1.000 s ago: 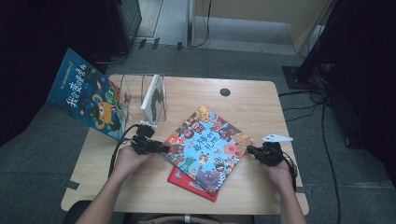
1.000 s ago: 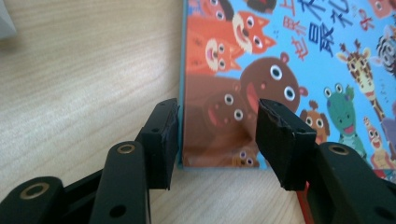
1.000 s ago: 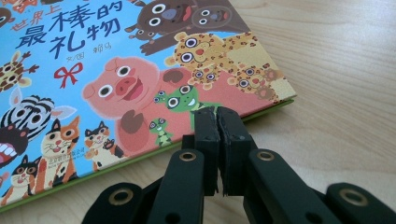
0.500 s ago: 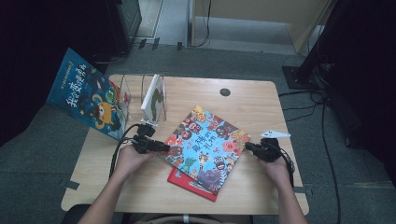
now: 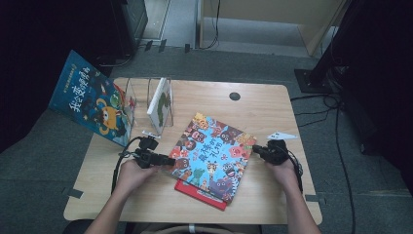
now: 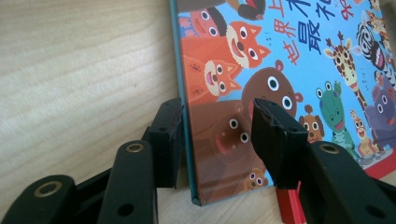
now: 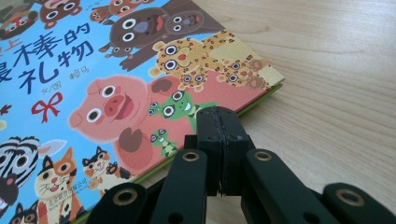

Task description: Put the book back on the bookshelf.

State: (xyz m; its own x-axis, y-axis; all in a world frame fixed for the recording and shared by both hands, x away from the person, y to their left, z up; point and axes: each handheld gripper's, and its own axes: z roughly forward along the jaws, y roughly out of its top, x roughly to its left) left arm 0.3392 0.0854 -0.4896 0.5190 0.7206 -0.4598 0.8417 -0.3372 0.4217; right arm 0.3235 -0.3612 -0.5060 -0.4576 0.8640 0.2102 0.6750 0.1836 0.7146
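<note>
Straddled the left edge of the picture book with the left tongs, roughly half open and just then closing. Set one jaw out beside the spine and the other above the brown-bear corner of the cover, with the book's edge between them and no firm pinch visible yet.

Kept the right tongs fully shut on nothing, tips pressed together at the book's opposite, green-trimmed edge. Could not tell whether touching that edge or just short of it.

Found the picture book lying flat and skewed at the middle of the counter, toward its front edge, on top of a red book peeking out at the near corner. Left untouched, at the counter's back-left corner, a clear stand holding a white book, and a blue book leaning past the left edge.

Judged as the start of a pick-up: lining up a grip on the spine side with the left tongs while bracing the far side with the right tongs.

Called next, by that reading, for closing fully on the spine edge alone, clear of the red book underneath. After that, for lifting slowly and holding the far edge steady against sliding.
</note>
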